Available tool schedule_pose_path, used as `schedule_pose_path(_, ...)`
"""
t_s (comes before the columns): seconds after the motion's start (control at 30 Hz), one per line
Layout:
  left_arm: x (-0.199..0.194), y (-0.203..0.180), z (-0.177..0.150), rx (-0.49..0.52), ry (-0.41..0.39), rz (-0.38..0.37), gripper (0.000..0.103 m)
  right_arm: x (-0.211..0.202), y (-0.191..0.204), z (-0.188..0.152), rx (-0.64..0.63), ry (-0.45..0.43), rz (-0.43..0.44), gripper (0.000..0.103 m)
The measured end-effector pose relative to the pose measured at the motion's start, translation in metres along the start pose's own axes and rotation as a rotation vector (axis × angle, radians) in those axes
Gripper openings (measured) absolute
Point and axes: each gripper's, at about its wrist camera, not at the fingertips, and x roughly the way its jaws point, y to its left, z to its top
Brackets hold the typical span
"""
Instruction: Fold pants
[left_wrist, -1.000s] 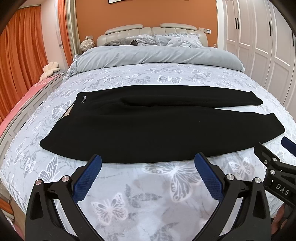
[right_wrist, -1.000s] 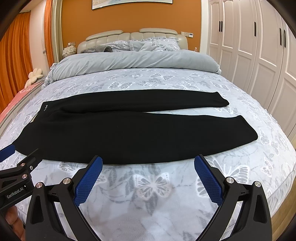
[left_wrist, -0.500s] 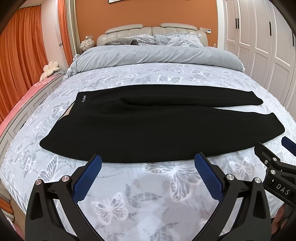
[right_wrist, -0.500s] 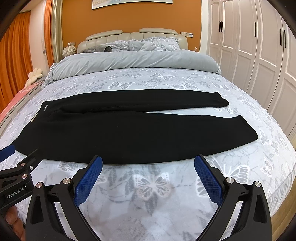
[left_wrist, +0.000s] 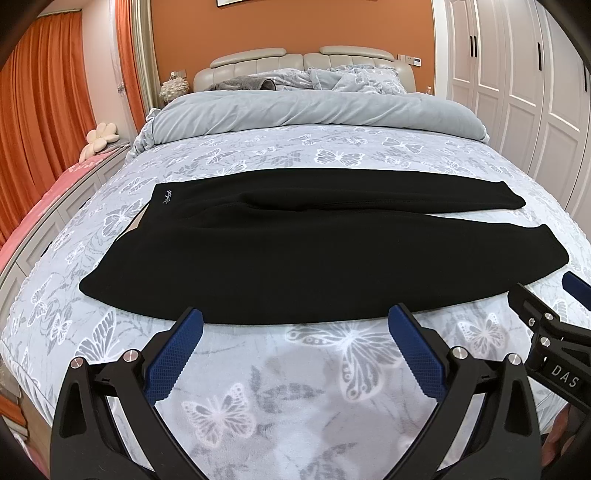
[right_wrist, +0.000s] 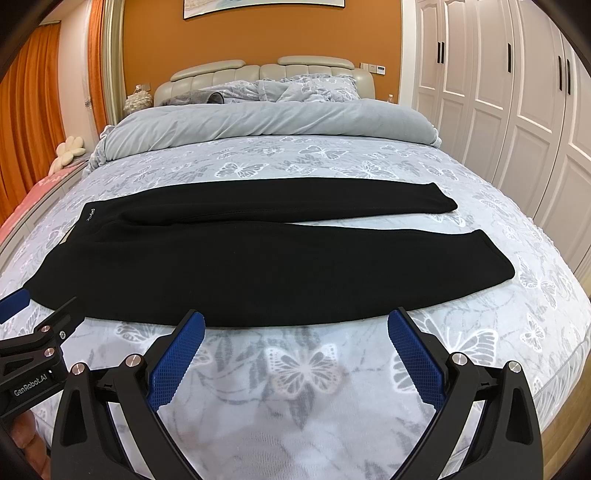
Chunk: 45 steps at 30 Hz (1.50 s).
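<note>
Black pants (left_wrist: 280, 254) flat across bed (left_wrist: 332, 155), waistband toward left, 2 legs toward right, slightly splayed, far leg partly apart from near leg. Left hand-held gripper (left_wrist: 295, 325) released, jaws wide, empty, just short of near hem edge. Right hand-held gripper (right_wrist: 295, 326) likewise released and empty. Fold not yet begun. Risks: thick fabric may slip from shallow pinch; pads may snag printed bedcover with cloth; uneven lift by 2 grippers would skew fold, misaligning legs.
</note>
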Motion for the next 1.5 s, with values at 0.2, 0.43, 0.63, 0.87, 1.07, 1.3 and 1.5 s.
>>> schedule_pose_path(0.2, 0.0, 0.0, 0.0, 0.0, 0.0, 0.001, 0.098, 0.0, 0.0, 0.0, 0.0, 0.001, 0.0, 0.098)
schedule_pose_path(0.43, 0.0, 0.0, -0.001, 0.001, 0.0, 0.001, 0.098, 0.001, -0.002, 0.0, 0.0, 0.0, 0.0, 0.098)
schedule_pose_path(0.63, 0.0, 0.0, 0.0, 0.001, 0.0, 0.001, 0.098, 0.005, 0.003, 0.0, 0.003, 0.011, 0.008, 0.098)
schedule_pose_path(0.87, 0.0, 0.0, -0.001, 0.003, 0.0, 0.001, 0.098, 0.008, -0.005, -0.002, 0.001, 0.012, 0.004, 0.098)
schedule_pose_path(1.07, 0.0, 0.0, 0.0, -0.003, 0.004, -0.004, 0.098, 0.008, -0.005, -0.002, 0.002, 0.014, 0.008, 0.098)
schedule_pose_path(1.3, 0.004, 0.003, -0.001, -0.012, 0.013, -0.024, 0.098, 0.013, -0.009, -0.003, 0.008, 0.03, 0.016, 0.098)
schedule_pose_path(1.5, 0.011, 0.046, 0.032, -0.056, 0.048, -0.061, 0.098, 0.018, -0.037, 0.025, -0.027, 0.066, 0.058, 0.098)
